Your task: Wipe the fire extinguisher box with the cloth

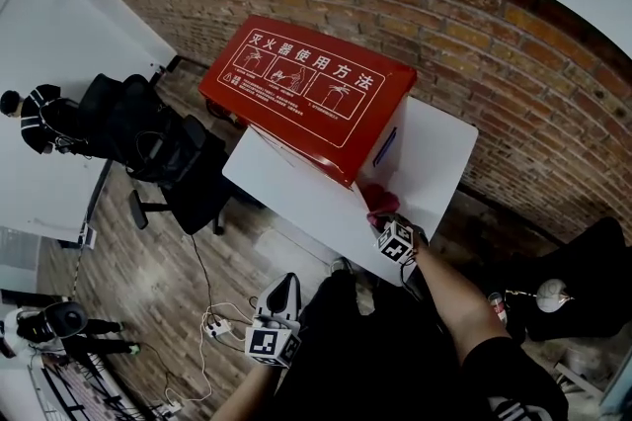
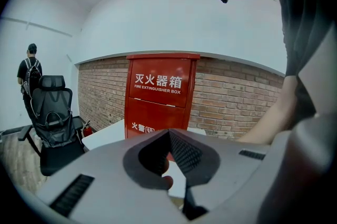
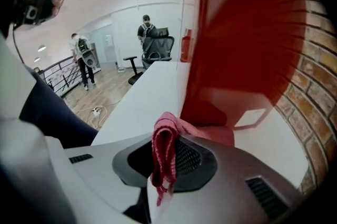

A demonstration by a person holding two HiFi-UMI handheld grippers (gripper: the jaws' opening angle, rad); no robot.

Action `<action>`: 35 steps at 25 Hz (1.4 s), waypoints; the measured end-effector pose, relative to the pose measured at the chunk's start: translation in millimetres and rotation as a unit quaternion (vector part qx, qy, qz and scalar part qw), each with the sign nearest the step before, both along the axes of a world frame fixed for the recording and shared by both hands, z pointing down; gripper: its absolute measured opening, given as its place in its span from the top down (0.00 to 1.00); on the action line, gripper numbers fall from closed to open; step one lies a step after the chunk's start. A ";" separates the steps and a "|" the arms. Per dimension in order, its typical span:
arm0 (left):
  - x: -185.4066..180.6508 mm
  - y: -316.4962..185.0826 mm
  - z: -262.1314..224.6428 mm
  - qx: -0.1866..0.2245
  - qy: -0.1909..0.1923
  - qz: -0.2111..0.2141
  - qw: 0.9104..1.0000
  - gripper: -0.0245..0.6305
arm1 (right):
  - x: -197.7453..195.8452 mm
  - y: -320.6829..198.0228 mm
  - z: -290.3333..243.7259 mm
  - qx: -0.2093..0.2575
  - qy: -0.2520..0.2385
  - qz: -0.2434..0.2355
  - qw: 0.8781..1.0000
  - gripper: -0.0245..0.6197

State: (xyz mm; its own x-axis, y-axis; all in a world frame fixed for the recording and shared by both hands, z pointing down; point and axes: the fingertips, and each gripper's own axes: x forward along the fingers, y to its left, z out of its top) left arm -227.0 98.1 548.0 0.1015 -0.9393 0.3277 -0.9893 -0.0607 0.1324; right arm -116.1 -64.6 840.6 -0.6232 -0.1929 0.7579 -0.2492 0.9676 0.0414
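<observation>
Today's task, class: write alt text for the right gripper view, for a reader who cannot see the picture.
The right hand-held gripper is shut on a folded pink-red cloth at the foot of a red fire extinguisher box standing on a white table. A brick wall runs along the right; far behind stand an office chair and two people.

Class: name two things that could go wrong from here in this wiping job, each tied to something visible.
1. The cloth is pinched by one fold in the right gripper; rubbing may pull it free.
2. The fire extinguisher box stands tall on the table, with the left gripper away from it; hard pushing might shift it.
</observation>
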 end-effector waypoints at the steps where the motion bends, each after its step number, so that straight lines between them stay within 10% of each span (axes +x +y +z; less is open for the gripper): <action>1: -0.2 -0.9 0.3 -0.001 0.001 0.003 1.000 0.94 | 6.5 0.4 -3.5 -0.007 -0.007 0.021 1.000 0.86; 8: 3.1 -50.3 -7.4 0.008 0.028 0.058 0.998 0.94 | 77.3 -18.1 -82.7 -0.012 -0.086 0.176 0.981 0.86; 20: 18.6 -120.0 -46.5 0.046 0.071 0.223 0.971 0.94 | 129.6 -1.5 -271.3 0.074 -0.233 0.410 0.879 0.86; 24: 0.3 -120.9 -74.8 0.063 0.084 0.250 0.963 0.94 | 107.8 25.9 -321.3 0.098 -0.266 0.444 0.850 0.86; 35: -37.8 -81.7 -128.6 0.119 0.094 0.331 0.932 0.94 | 32.9 106.9 -405.6 0.166 -0.287 0.462 0.822 0.86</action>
State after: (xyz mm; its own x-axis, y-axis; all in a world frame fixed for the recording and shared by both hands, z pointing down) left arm -264.8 16.4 419.4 0.7181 -0.6950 0.0359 -0.6860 -0.6982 0.2048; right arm -83.2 42.3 435.0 -0.3299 -0.9226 0.1999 -0.9430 0.3122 -0.1154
